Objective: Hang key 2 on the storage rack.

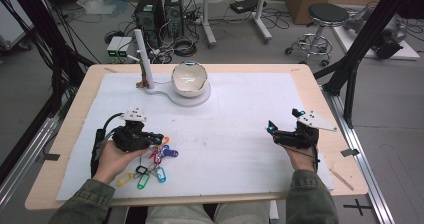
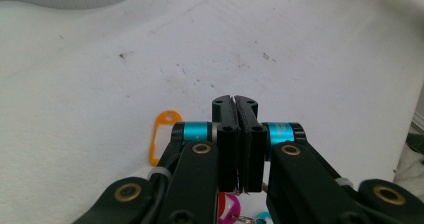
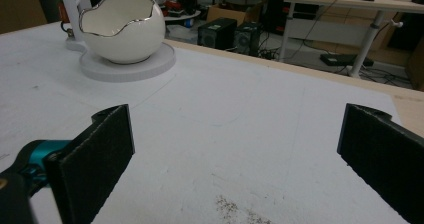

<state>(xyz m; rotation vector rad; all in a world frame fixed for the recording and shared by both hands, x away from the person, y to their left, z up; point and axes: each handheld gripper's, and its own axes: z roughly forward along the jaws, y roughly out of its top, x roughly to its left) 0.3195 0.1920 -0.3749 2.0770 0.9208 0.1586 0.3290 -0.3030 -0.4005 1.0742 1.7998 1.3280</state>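
A bunch of coloured key tags (image 1: 152, 164) lies fanned out on the white mat (image 1: 235, 114) at the front left. My left gripper (image 1: 161, 137) hovers just over the bunch, jaws pressed together. In the left gripper view the left gripper (image 2: 235, 101) is shut with nothing visible between its tips. An orange tag (image 2: 162, 136) lies beside it, and a pink tag (image 2: 229, 206) and a bit of metal ring peek from beneath. At the front right, my right gripper (image 1: 283, 121) is held open. The right gripper (image 3: 235, 149) has bare mat between its wide jaws.
A white egg-shaped bowl (image 1: 189, 79) with a silver rim sits on a round white base (image 1: 197, 98) at the back centre; the bowl (image 3: 125, 29) is far left in the right gripper view. A white post (image 1: 141, 54) stands beside it. Wooden table edges (image 1: 345, 154) border the mat.
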